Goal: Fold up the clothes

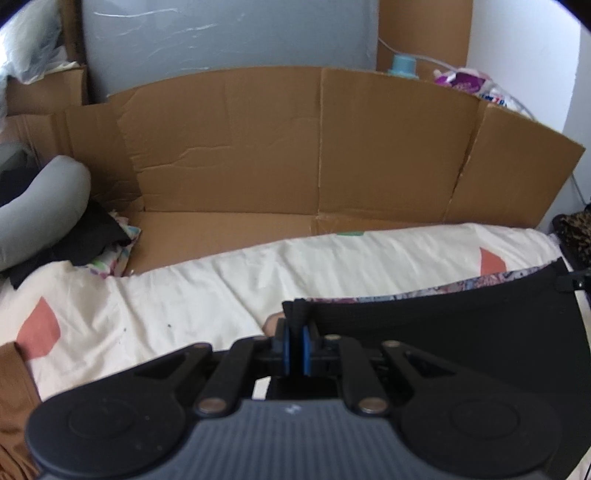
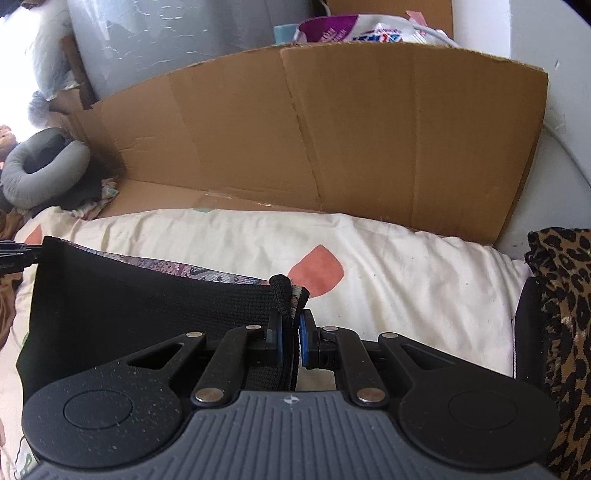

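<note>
The left gripper (image 1: 295,338) has its two blue pads squeezed together on one top corner of the black garment (image 1: 461,332). The right gripper (image 2: 291,332) has its blue pads pinched on the other top corner of the same black garment (image 2: 129,306). The cloth hangs stretched between the two grippers, above the bed. A bit of patterned lining shows along its top edge.

Under it lies a cream bedsheet (image 1: 229,284) with pinkish red shapes on it. The sheet looks soft and a little wrinkled. Behind the bed stands a big sheet of brown cardboard (image 1: 295,144), bent so part lies flat and part stands up like a wall. A gray curved pillow (image 1: 40,206) sits at the far left, with some dark clothes just beside it. A leopard print cloth (image 2: 561,295) is at the right side of the bed. Behind the cardboard there is a gray panel (image 1: 229,33), a white wall, and a purple and white bag (image 2: 354,29).
</note>
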A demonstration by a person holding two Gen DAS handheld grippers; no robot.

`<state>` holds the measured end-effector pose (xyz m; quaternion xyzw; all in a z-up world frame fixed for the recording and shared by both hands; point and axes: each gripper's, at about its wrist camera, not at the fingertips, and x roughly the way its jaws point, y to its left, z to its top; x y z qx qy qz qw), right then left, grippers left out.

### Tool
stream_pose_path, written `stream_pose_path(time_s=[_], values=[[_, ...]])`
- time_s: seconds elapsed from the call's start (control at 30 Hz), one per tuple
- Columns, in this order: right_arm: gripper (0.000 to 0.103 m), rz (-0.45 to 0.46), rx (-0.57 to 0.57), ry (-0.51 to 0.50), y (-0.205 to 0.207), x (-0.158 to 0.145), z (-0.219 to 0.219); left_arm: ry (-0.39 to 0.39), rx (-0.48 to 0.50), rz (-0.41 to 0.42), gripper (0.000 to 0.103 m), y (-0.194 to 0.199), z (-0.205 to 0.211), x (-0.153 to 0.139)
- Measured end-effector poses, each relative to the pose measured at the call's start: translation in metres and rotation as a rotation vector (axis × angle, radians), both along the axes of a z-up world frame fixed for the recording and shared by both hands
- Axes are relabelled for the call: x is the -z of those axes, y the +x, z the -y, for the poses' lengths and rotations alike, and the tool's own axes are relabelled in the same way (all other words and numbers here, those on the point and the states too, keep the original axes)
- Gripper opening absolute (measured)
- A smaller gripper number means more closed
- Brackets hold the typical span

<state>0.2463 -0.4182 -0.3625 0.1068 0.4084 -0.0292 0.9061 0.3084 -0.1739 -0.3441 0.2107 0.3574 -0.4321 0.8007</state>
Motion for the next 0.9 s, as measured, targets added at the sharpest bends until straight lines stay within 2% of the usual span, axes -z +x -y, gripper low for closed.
stream_pose_path(time_s=[0.27, 0.4, 0.47, 0.57, 0.9], values=[[0.007, -0.039, 0.005, -0.029, 0.010, 0.017, -0.002, 0.085, 0.022, -0.014, 0.008, 0.010, 0.016, 0.028], [0.007, -0.014, 0.008, -0.046, 0.008, 0.011, -0.003, 0.067, 0.015, 0.016, 0.008, 0.005, 0.016, 0.017], [0.008, 0.008, 0.001, -0.087, 0.006, 0.003, -0.007, 0.049, 0.022, 0.041, 0.008, 0.002, 0.016, 0.008], [0.007, 0.016, 0.009, -0.107, 0.008, -0.003, -0.008, 0.054, 0.023, 0.036, 0.008, 0.005, 0.022, 0.007], [0.008, -0.070, 0.042, -0.084, 0.018, 0.026, -0.004, 0.151, 0.053, 0.009, 0.009, 0.015, 0.041, 0.051]])
